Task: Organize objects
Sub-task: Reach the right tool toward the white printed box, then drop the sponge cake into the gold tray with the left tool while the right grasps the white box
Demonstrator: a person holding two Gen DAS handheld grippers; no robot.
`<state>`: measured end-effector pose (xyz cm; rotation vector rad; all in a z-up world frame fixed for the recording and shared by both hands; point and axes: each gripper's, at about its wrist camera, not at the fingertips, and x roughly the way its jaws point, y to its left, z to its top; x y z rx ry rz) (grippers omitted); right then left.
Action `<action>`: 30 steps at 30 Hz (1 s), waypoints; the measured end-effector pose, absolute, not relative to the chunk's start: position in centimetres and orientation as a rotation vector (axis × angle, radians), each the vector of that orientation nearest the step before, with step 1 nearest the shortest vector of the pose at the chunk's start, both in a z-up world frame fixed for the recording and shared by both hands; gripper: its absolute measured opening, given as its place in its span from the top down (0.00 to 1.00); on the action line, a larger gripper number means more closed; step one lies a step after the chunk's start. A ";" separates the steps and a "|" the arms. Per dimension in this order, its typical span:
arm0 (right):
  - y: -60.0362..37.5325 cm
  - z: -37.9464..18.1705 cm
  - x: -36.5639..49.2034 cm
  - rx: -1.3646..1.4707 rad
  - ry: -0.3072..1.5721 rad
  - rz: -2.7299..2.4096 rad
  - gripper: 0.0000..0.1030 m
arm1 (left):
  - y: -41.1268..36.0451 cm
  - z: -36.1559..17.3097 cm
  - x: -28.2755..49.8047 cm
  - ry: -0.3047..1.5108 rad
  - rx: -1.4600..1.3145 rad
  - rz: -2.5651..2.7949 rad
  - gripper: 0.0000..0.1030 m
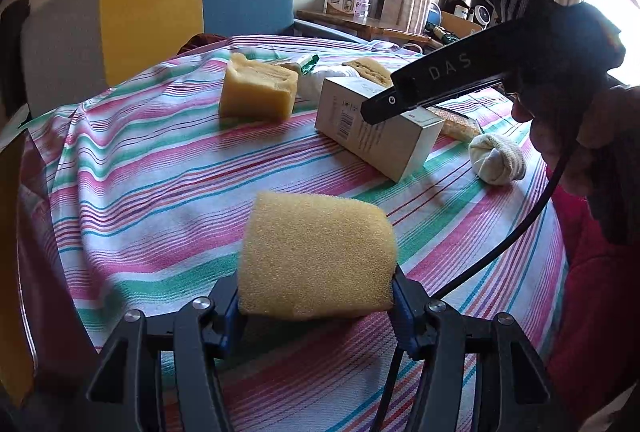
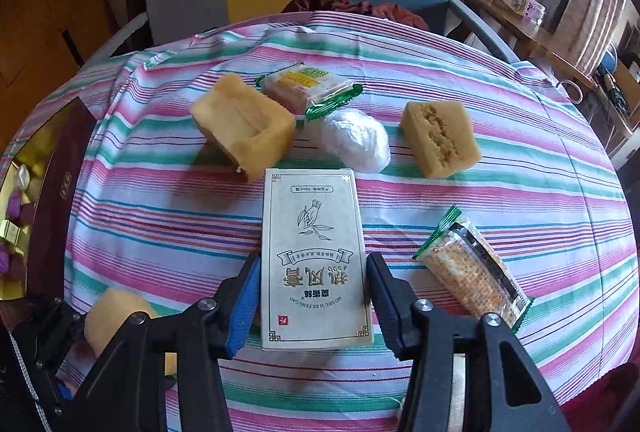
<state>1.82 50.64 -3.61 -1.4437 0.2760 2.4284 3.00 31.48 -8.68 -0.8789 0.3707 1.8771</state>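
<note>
The left gripper pinches a yellow sponge clear of the striped cloth. The right gripper straddles the near end of the white carton lying mid-table, its pads right at the carton's sides, apparently for lifting.

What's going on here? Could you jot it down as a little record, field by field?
Surface: striped tablecloth
Left gripper: shut on a yellow sponge, held above the cloth
Right gripper: its jaws flank a white box that lies flat; whether the pads press on it cannot be told
Behind the box: two tan foam blocks, a white wrapped bundle, a green-edged snack packet
Right of the box: a cracker packet
</note>
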 end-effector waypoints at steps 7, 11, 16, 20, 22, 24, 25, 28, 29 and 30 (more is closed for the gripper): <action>50.3 -4.1 1.3 -1.428 0.228 2.458 0.50 | 31.2 -8.4 3.3 0.380 -0.874 1.907 0.44; 50.2 -4.1 1.4 -1.424 0.207 2.465 0.50 | 30.4 -7.9 3.7 0.385 -0.882 1.932 0.44; 50.2 -4.2 1.3 -1.426 0.194 2.464 0.50 | 28.0 -4.4 4.1 0.314 -0.832 1.964 0.44; 50.1 -4.2 1.3 -1.426 0.190 2.462 0.50 | 24.6 -1.0 2.2 0.236 -0.828 2.035 0.44; 50.0 -4.2 1.4 -1.427 0.180 2.461 0.50 | 22.2 0.0 -0.3 0.174 -0.872 2.082 0.44; 49.9 -4.2 1.4 -1.428 0.172 2.460 0.50 | 19.7 0.3 -3.3 0.104 -0.953 2.130 0.44; 49.9 -4.2 1.4 -1.428 0.171 2.459 0.50 | 18.4 0.2 -4.9 0.075 -0.991 2.150 0.44; 49.9 -4.1 1.4 -1.429 0.170 2.460 0.50 | 14.8 -0.5 -9.4 0.068 -1.093 2.254 0.44; 49.9 -4.1 1.4 -1.430 0.167 2.460 0.50 | 13.6 -0.9 -11.2 0.066 -1.144 2.280 0.44; 49.9 -4.1 1.4 -1.430 0.164 2.460 0.50 | 12.6 -1.3 -12.3 0.054 -1.181 2.296 0.44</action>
